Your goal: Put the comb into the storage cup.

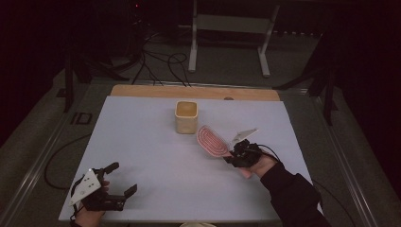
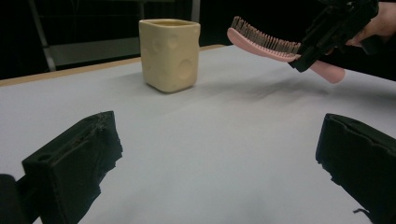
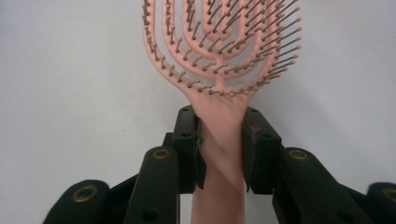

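Standing near the held pink hairbrush (image 1: pixel 212 140): a cream cup (image 1: pixel 186 117).

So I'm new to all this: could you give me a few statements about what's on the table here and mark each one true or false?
1. The right gripper is clamped on the handle of the pink hairbrush. True.
2. The hairbrush lies flat on the table. False: it is held up in the air, clear of the surface.
3. The left gripper holds the cream cup. False: its jaws are open with nothing between them, and the cup stands apart, farther back.
4. The cup stands upright. True.
5. The brush is already inside the cup. False: it is beside the cup, outside it.
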The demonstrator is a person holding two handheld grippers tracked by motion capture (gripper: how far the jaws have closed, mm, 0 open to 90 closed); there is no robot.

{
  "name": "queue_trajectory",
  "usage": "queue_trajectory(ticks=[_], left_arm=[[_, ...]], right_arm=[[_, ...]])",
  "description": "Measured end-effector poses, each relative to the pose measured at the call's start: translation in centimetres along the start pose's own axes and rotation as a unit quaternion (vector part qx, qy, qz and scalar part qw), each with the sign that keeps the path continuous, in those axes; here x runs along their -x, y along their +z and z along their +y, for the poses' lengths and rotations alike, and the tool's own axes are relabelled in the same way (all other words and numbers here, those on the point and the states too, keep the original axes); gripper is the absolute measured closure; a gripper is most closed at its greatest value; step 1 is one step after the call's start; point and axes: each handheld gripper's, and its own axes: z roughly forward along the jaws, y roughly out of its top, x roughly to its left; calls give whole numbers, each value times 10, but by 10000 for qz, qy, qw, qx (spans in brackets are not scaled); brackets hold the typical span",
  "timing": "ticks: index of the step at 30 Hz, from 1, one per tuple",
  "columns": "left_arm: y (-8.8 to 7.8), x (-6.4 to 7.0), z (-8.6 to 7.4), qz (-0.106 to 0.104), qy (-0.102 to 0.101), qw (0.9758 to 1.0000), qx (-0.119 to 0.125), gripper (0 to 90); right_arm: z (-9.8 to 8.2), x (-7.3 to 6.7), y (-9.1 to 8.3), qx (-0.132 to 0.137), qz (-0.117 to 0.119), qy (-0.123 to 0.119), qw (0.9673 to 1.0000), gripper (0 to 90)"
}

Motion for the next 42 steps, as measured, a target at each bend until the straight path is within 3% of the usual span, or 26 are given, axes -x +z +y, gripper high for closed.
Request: queue_trajectory(ticks=[10, 20, 24, 26, 35, 41, 42], left_arm=[[0, 0, 0, 5, -9, 10000, -14, 1], [0, -1, 0, 20, -38, 10000, -13, 1], [0, -1, -1, 27, -43, 10000, -12, 1], [-1, -1, -1, 31, -47, 10000, -7, 1], [-1, -1, 0, 30, -48, 10000, 15, 1], [-1, -1, -1, 54, -57, 10000, 0, 1], [-1, -1, -1, 51, -51, 10000, -12, 1]], right_arm=[[-9, -4, -8, 493, -44, 120, 9987, 704], [-23, -7, -15, 999, -23, 338, 9944, 703], [-27, -7, -20, 1313, -138, 445, 9902, 703], [-30, -8, -24, 1543, -230, 545, 9862, 703], [-37, -16, -27, 1846, -653, 587, 9789, 703], [-43, -23, -28, 2094, -797, 649, 9724, 703], [-45, -24, -27, 2155, -922, 680, 9698, 702]])
